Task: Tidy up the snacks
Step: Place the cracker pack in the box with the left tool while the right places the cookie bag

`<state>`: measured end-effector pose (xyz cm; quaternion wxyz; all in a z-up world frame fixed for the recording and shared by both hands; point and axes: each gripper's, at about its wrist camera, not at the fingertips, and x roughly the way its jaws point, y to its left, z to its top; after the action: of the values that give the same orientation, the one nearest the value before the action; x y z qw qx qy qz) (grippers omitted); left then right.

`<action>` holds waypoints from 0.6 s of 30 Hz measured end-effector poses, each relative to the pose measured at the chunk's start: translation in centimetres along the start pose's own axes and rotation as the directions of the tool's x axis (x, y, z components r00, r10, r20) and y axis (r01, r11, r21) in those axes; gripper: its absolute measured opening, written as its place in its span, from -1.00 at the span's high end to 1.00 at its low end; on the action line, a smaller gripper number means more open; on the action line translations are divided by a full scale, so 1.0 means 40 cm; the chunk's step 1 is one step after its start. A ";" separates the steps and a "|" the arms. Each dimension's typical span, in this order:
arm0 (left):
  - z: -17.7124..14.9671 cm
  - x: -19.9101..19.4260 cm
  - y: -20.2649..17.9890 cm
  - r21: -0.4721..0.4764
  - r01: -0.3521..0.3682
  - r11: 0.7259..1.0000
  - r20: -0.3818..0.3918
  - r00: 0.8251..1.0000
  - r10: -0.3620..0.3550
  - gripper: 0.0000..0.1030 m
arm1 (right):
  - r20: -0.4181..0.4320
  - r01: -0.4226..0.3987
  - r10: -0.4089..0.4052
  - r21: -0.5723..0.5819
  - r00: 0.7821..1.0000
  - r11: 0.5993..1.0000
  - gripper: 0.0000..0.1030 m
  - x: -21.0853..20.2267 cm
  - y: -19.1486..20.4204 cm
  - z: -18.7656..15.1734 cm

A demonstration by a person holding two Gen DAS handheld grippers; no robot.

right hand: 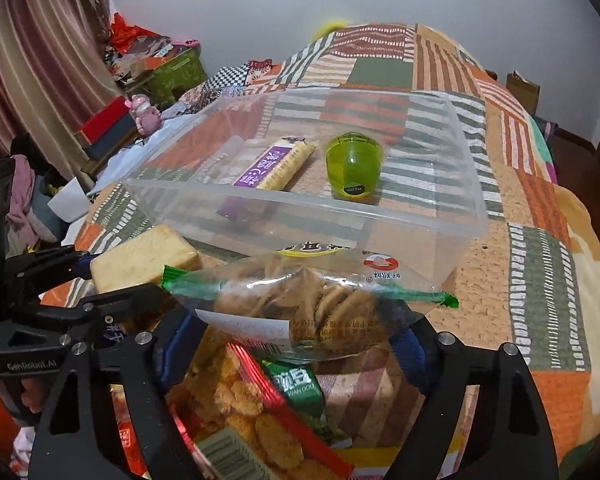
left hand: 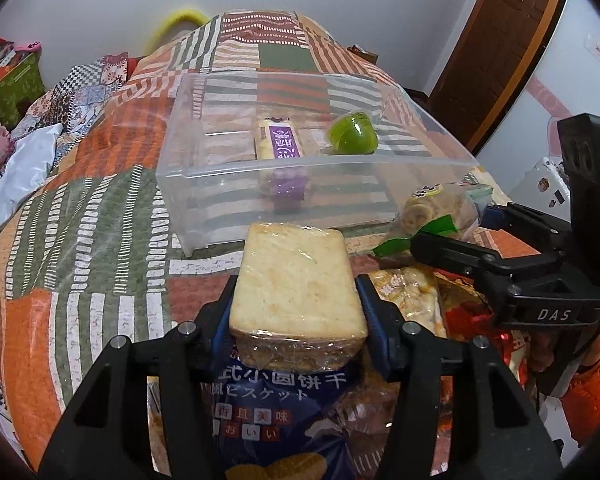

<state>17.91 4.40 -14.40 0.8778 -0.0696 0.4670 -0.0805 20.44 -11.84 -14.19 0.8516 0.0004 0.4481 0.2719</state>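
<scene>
A patchwork quilt [left hand: 100, 208] covers the bed under me. On it sits the clear plastic bin [right hand: 440, 216], holding a purple-labelled cracker pack [right hand: 276, 164] and a green jelly cup [right hand: 352, 164]. Just in front of the bin, my right gripper [right hand: 300, 344] has its jaws closed onto a clear bag of round biscuits [right hand: 308, 300]. My left gripper [left hand: 298, 300] pinches a wrapped pale cake slice [left hand: 296, 280], above the snack pile [right hand: 260, 420].

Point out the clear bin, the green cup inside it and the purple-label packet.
Clear bin [right hand: 440, 216]: right wrist view, its near wall.
Green cup [right hand: 352, 164]: right wrist view, middle of its side.
Purple-label packet [left hand: 276, 140]: left wrist view, its purple label.
</scene>
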 end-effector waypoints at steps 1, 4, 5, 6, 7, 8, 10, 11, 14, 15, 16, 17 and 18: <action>-0.001 -0.007 -0.001 -0.001 0.000 1.000 0.004 1.000 0.000 -0.06 | 0.005 0.002 -0.002 -0.003 1.000 1.000 -0.54 -0.006 0.001 0.000; -0.003 -0.025 -0.006 -0.001 0.000 1.000 0.017 1.000 0.000 -0.06 | 0.028 0.007 -0.007 -0.010 1.000 1.000 -0.53 -0.029 0.004 -0.002; -0.004 -0.034 -0.008 -0.002 0.002 1.000 0.023 1.000 -0.002 -0.06 | 0.033 0.006 -0.006 -0.011 0.999 1.000 -0.53 -0.035 0.005 -0.001; -0.004 -0.041 -0.009 -0.002 0.003 1.000 0.028 1.000 -0.003 -0.06 | 0.042 0.006 -0.006 -0.012 0.999 1.000 -0.53 -0.046 0.006 -0.001; -0.004 -0.050 -0.012 -0.002 0.003 1.000 0.034 0.999 -0.003 -0.06 | 0.050 0.006 -0.005 -0.012 0.999 1.000 -0.53 -0.054 0.007 0.000; -0.005 -0.060 -0.015 -0.002 0.004 1.000 0.042 0.999 -0.004 -0.06 | 0.056 0.005 -0.005 -0.013 0.998 1.000 -0.53 -0.060 0.008 0.002; -0.004 -0.075 -0.019 -0.001 0.007 1.000 0.054 0.999 -0.007 -0.06 | 0.070 0.004 -0.003 -0.017 0.998 1.000 -0.53 -0.078 0.011 0.001; -0.003 -0.085 -0.021 -0.002 0.009 1.000 0.061 0.998 -0.009 -0.06 | 0.076 0.004 -0.003 -0.019 0.997 1.000 -0.53 -0.085 0.013 0.002; -0.001 -0.108 -0.027 -0.004 0.014 1.000 0.080 0.997 -0.014 -0.06 | 0.096 0.004 -0.001 -0.022 0.995 1.000 -0.53 -0.107 0.019 0.003; 0.001 -0.117 -0.028 -0.007 0.017 1.000 0.087 0.996 -0.017 -0.06 | 0.103 0.000 0.002 -0.022 0.995 1.000 -0.53 -0.115 0.019 0.003; 0.003 -0.124 -0.029 -0.009 0.020 1.000 0.094 0.995 -0.019 -0.06 | 0.109 -0.003 0.005 -0.022 0.994 1.000 -0.53 -0.121 0.020 0.004; 0.006 -0.134 -0.030 -0.012 0.023 1.000 0.103 0.994 -0.022 -0.06 | 0.114 -0.005 0.008 -0.022 0.993 1.000 -0.53 -0.127 0.021 0.005; 0.008 -0.141 -0.031 -0.013 0.026 1.000 0.110 0.994 -0.025 -0.06 | 0.120 -0.007 0.009 -0.023 0.993 1.000 -0.53 -0.134 0.022 0.007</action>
<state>14.98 4.35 -9.40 0.9005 -0.0861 0.4178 -0.0843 17.83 -13.49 -9.72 0.8760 0.0091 0.3929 0.2797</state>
